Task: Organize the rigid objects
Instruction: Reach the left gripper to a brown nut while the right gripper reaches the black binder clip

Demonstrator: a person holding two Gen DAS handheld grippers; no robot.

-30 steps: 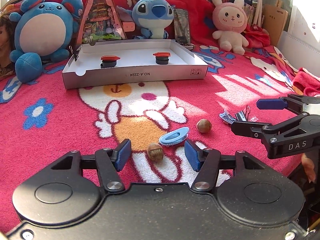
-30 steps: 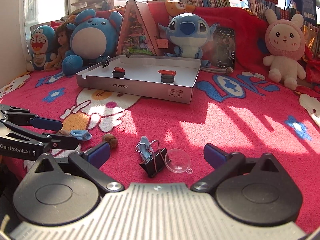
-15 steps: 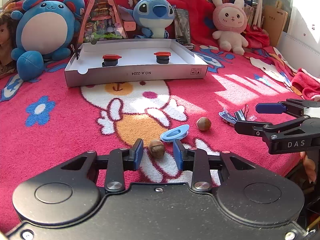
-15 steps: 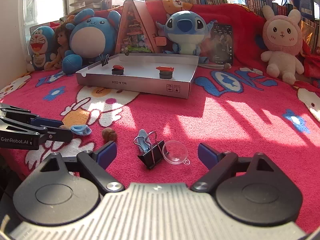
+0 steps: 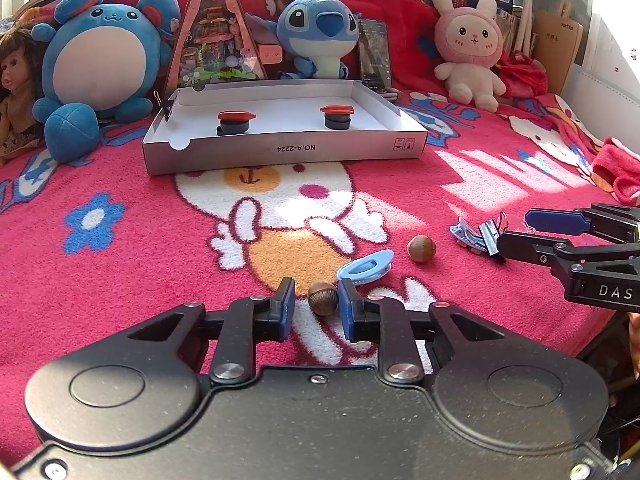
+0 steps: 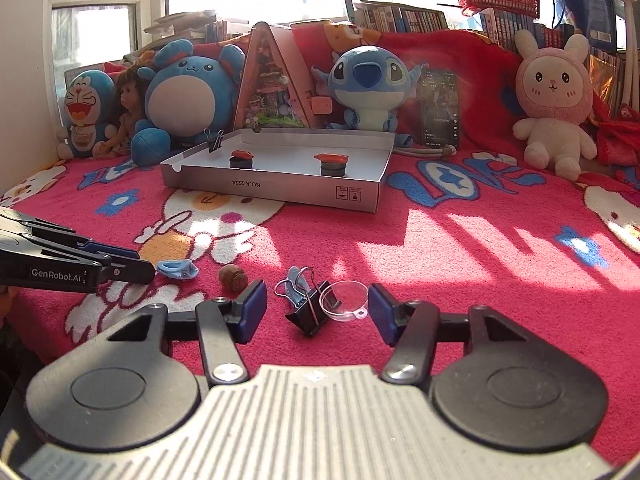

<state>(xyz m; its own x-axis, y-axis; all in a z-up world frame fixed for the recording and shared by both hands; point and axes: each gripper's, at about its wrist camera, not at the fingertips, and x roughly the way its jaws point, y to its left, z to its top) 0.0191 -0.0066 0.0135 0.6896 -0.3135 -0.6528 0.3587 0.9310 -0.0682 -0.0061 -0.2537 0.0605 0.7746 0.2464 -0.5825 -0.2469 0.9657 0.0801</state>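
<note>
A brown acorn-like nut (image 5: 322, 297) lies on the red blanket between the blue pads of my left gripper (image 5: 317, 308), whose jaws stand close around it with small gaps. A blue clip (image 5: 366, 266) lies just beyond it, and a second nut (image 5: 421, 248) lies further right. My right gripper (image 6: 314, 312) is open above a black binder clip (image 6: 308, 312), a blue clip (image 6: 294, 288) and a clear plastic dome (image 6: 344, 302). A white cardboard tray (image 5: 280, 152) at the back holds two red-topped black pieces (image 5: 234, 122) (image 5: 337, 116).
Plush toys line the back: a blue one (image 5: 100, 68), Stitch (image 5: 320, 36), a pink bunny (image 5: 472, 52). A doll (image 5: 16, 92) sits far left. A triangular toy house (image 5: 216, 28) and a phone (image 5: 374, 56) stand behind the tray. The bed edge is at the right.
My left gripper has closed from wide open to narrow around the nut and moved slightly forward. My right gripper has lowered towards the binder clip and dome, still open.
</note>
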